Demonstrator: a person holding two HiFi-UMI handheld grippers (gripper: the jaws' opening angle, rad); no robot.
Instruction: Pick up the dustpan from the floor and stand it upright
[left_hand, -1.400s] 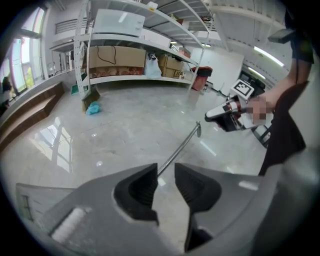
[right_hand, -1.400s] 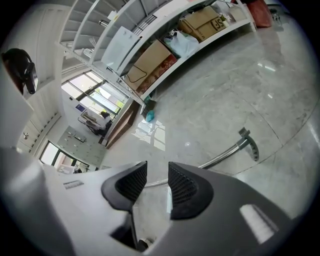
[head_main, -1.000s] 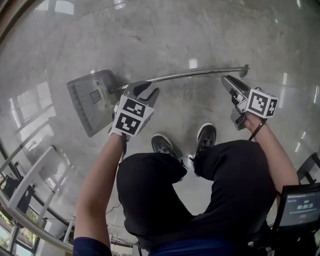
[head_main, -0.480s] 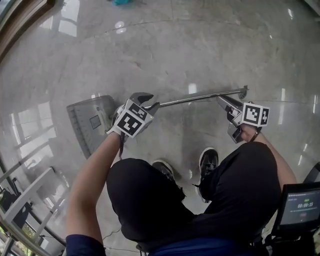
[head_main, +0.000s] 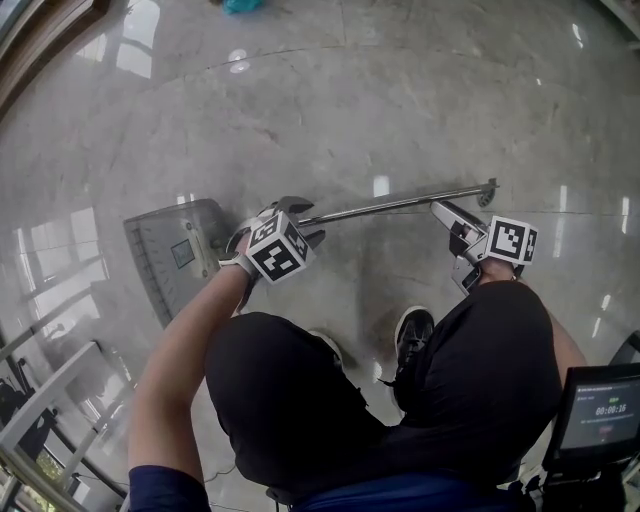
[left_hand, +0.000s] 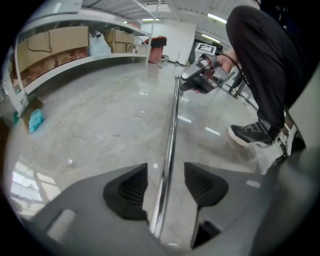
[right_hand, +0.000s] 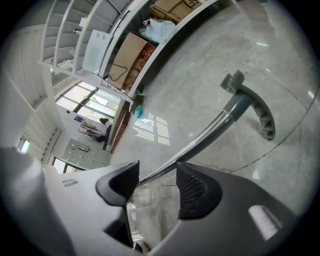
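Dustpan (head_main: 170, 255) lies on the floor (head_main: 400, 90); its long handle (head_main: 390, 205) runs between the jaws of left gripper (left_hand: 166, 187) and right gripper (right_hand: 156, 186) (both just opened wide, not clamping).

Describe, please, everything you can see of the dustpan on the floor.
The dustpan lies on the glossy stone floor. It has a grey pan with a label, a long shiny metal shaft, and a grey plastic grip at its far end. The shaft runs between the fingers of the left gripper and the right gripper, both of which have just been opening; neither presses it.
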